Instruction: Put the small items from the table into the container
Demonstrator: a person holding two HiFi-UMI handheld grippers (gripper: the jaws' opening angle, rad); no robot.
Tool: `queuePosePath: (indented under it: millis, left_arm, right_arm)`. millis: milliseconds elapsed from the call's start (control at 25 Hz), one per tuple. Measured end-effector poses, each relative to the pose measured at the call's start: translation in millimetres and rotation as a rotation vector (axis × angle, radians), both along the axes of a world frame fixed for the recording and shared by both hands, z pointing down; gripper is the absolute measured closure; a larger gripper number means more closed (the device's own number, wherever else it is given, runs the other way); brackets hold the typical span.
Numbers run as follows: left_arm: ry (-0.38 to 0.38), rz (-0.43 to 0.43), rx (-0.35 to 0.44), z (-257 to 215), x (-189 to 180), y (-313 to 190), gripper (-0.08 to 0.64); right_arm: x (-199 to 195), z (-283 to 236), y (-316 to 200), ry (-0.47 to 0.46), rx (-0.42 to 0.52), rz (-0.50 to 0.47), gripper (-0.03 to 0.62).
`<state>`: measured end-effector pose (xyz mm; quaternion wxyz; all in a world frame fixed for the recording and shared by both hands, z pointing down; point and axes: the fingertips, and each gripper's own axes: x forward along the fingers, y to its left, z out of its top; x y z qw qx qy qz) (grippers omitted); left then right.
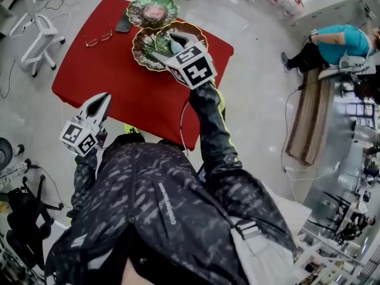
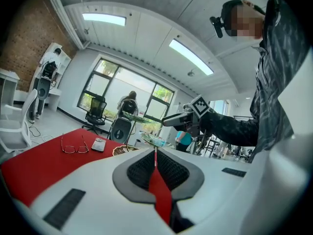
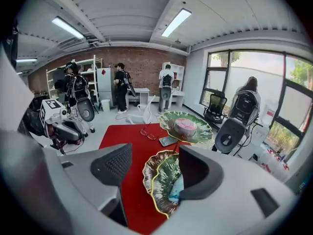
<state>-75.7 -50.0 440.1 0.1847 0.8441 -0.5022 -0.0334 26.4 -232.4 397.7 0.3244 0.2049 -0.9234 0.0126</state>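
**Q.** Where do the loose items lie, and where is the container?

**A.** The glasses (image 1: 98, 37) and a flat dark item (image 1: 123, 24) rest on the red table (image 1: 89, 82) toward its far-left corner. The glasses are close to the left edge and the dark item sits just beside the upper leaf dish (image 1: 138, 15). The lower leaf dishes (image 1: 142, 47) stand at the far edge, to the right of both items.

**Q.** How do the tongs stand?

**A.** The right gripper (image 1: 168, 47) hovers over the lower leaf dishes with its jaws wide and nothing between them. A pale blue thing (image 3: 177, 187) lies in the dish by one jaw, partly hidden, and I cannot tell what it is. The left gripper (image 1: 102, 100) hangs over the near-left corner with its jaws together, and only a sliver of red shows between them.

**Q.** Which relation governs the coming move?

**A.** Both items lie to the left of the right gripper, and the dark item is the nearer. The glasses' long axis appears to run across the table, from the left edge toward the dishes. The left gripper is on the glasses' side, but it would probably have to open before reaching for them.
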Motion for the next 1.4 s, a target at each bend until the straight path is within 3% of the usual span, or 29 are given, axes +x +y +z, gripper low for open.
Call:
queuePosePath:
  millis: [160,360,480,1080,1400]
  left_arm:
    - [0.002,-0.005,0.007,-12,30,4,0.541]
    - [-0.019,-0.019,0.003,-21,57,15,0.542]
    - [-0.014,-0.031,0.013,-29,75,27,0.541]
    - [0.033,-0.088,-0.055,-20,182,94,0.542]
    - [0.017,-0.06,-0.1,-18,206,97,0.543]
  right_arm:
    - [19,7,26,-0.004,-0.037,-0.047,0.299]
    - [36,5,60,-0.029,-0.045,-0.098,0.459]
    - [51,11,85,-0.037,-0.065,-0.132,0.511]
    - [127,73,213,-0.091,-0.236,-0.246,0.532]
    - [143,88,238,-0.139,-0.299,-0.229,0.535]
